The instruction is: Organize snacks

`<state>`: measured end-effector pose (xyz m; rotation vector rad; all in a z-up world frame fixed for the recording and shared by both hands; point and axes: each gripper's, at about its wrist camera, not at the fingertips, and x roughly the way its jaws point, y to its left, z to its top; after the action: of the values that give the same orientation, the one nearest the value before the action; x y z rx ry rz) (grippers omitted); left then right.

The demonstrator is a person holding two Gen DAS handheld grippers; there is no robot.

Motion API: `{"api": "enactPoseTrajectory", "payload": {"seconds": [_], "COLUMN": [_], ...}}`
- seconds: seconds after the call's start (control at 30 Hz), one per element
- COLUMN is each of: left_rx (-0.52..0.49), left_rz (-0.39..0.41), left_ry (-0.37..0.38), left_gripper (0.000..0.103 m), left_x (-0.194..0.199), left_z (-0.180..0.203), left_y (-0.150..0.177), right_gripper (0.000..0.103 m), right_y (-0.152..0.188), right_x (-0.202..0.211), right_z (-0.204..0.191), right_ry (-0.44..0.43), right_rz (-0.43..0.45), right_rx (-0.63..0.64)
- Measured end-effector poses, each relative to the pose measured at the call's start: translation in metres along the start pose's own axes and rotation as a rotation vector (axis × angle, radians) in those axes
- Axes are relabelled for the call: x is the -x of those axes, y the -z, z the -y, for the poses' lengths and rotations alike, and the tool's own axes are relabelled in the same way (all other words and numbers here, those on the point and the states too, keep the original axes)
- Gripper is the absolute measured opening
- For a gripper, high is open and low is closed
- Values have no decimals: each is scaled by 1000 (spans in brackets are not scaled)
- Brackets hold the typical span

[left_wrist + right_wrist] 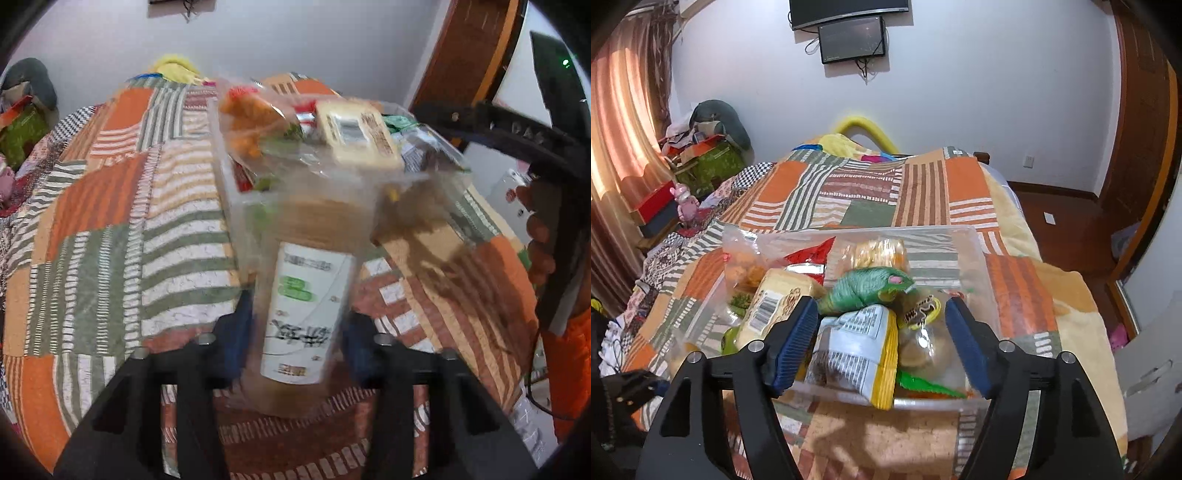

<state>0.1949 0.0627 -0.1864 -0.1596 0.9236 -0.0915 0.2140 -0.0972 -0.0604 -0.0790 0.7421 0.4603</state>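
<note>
A clear plastic bin (975,258) full of snack packets sits on the patchwork quilt; it also shows in the left wrist view (229,184). My left gripper (295,332) is shut on a clear packet of brown biscuits with a white label (306,310), held just in front of the bin. My right gripper (882,339) is open and empty, hovering over the bin's near edge above a white and yellow packet (857,350) and a green packet (864,291). The right gripper also appears in the left wrist view (517,136).
The quilt-covered bed (923,192) spreads around the bin. Boxes and bags (713,158) are piled at the far left by the curtain. A wooden floor (1063,229) and door lie to the right. Screens hang on the far wall (849,37).
</note>
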Motion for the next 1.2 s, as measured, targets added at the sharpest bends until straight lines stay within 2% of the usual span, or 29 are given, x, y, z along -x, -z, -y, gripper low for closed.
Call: {"api": "enactPoseTrajectory", "payload": {"seconds": [0.27, 0.4, 0.53, 0.63, 0.77, 0.87, 0.93, 1.0, 1.1, 1.2], "left_rx": [-45, -43, -64, -54, -42, -25, -10, -12, -28, -26], "left_rz": [89, 125, 178, 182, 149, 171, 181, 201, 232, 266], "left_ry": [-24, -1, -9, 2, -2, -20, 4, -4, -20, -5], "left_gripper": [37, 37, 37, 37, 37, 38, 44, 48, 49, 49], "left_x": [23, 35, 40, 31, 11, 9, 14, 21, 37, 56], "left_z": [6, 7, 14, 15, 14, 12, 11, 12, 15, 18], "left_y": [-21, -46, -79, -104, -123, -126, -125, -124, -121, -117], "right_gripper": [69, 69, 69, 69, 69, 69, 69, 69, 69, 69], "right_y": [6, 5, 7, 7, 8, 9, 9, 8, 7, 4], "right_x": [7, 9, 14, 16, 19, 22, 24, 27, 34, 45], "right_z": [0, 1, 2, 3, 3, 3, 3, 3, 3, 2], "right_ry": [-30, -43, -55, -65, -60, -61, -64, -64, -62, -70], "right_rz": [4, 17, 35, 45, 54, 62, 70, 79, 97, 122], "right_rx": [-12, -27, -46, -58, -56, -52, -52, -53, -59, -66]}}
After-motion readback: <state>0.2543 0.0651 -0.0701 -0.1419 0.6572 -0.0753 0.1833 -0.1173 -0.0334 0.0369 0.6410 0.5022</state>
